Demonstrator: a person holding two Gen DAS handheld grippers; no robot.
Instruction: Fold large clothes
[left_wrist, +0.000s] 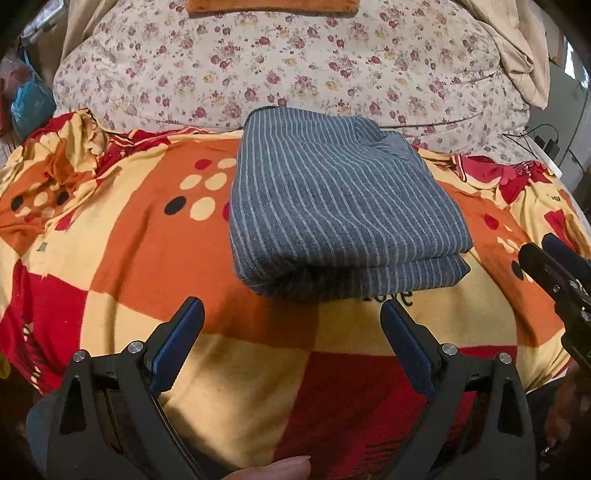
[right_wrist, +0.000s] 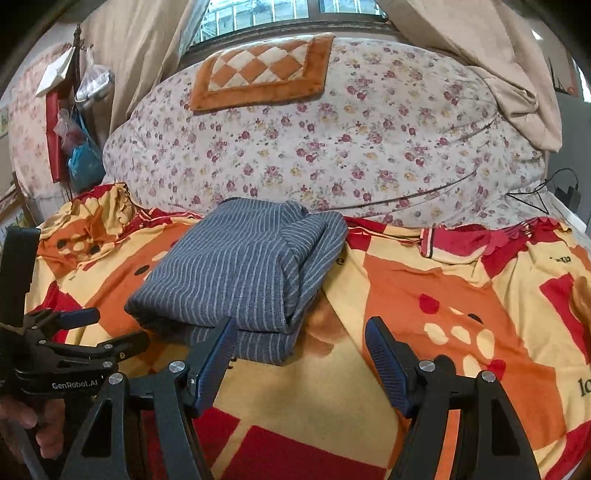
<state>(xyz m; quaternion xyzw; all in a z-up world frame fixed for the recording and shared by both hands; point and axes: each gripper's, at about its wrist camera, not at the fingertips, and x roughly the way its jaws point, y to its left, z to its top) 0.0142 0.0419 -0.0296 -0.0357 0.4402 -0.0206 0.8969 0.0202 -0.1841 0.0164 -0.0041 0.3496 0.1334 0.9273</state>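
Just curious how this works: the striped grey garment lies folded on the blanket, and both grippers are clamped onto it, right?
Not quite. The garment does lie folded on the blanket, but neither gripper holds it. The left wrist view shows the left gripper open and short of the cloth; the right wrist view shows the right gripper open too, gripping nothing.

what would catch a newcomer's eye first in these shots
The folded grey striped garment lies in a neat stack in the middle of the bed, on a loud red, orange and cream blanket. Behind it bulges a floral quilt with an orange checked cushion on top. The left tool and the right tool hover open near the stack, holding nothing.
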